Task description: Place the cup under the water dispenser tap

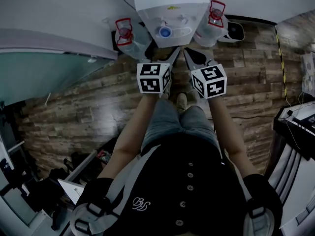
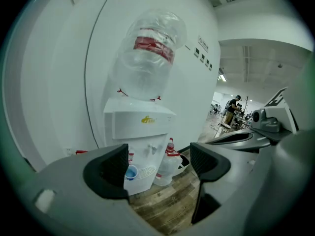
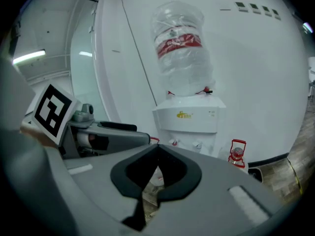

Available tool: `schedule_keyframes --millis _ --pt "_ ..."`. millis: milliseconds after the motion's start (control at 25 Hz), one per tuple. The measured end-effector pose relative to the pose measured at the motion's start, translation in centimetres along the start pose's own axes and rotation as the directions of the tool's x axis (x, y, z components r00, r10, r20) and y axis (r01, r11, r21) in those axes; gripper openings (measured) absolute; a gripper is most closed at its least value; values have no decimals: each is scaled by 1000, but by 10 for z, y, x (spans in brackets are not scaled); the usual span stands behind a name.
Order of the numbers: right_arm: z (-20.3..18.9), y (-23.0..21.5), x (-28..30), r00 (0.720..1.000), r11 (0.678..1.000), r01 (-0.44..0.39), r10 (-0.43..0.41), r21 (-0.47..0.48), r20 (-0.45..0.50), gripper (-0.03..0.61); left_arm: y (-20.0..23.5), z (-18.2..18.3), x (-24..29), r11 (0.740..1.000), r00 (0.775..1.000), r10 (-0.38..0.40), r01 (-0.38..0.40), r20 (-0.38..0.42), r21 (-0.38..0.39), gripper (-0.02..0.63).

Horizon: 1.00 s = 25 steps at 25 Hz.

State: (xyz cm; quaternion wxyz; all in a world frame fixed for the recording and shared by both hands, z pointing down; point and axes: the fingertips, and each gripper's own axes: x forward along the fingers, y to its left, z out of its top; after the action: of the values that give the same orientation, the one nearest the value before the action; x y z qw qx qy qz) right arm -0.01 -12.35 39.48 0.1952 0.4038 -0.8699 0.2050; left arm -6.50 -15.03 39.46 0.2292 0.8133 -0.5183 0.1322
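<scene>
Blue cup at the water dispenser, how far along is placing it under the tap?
Looks done: the blue cup stands on the water dispenser drip tray, apparently below a tap. In hand: nothing; the left gripper is open and empty, the right gripper shut on nothing. Left: probably nothing but checking alignment.

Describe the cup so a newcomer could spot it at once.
Find the white water dispenser with a large clear bottle upended on top. In its front recess stands the cup: small, round and blue, unlike the clear red-handled bottles on the floor at either side.
</scene>
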Motion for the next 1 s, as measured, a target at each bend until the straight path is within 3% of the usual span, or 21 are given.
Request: schedule_keyframes --millis 280,440,560,920,1000 --pt "20 18 -27 999 999 -21 22 -32 38 0 -18 12 -37 997 996 -73 74 44 -20 380" --pt "26 31 -36 997 998 -45 47 -37 54 0 -23 19 -56 997 995 -77 79 69 -17 297" --pt "29 45 -40 996 996 -68 72 -60 59 0 -23 22 -67 997 994 -70 72 89 -20 188" --pt "28 61 -67 991 993 -101 106 -63 77 0 -40 20 -95 994 987 -107 110 122 -19 0" --pt "27 64 -71 990 992 -110 115 -61 83 0 -43 21 -99 992 984 -119 124 135 -25 0"
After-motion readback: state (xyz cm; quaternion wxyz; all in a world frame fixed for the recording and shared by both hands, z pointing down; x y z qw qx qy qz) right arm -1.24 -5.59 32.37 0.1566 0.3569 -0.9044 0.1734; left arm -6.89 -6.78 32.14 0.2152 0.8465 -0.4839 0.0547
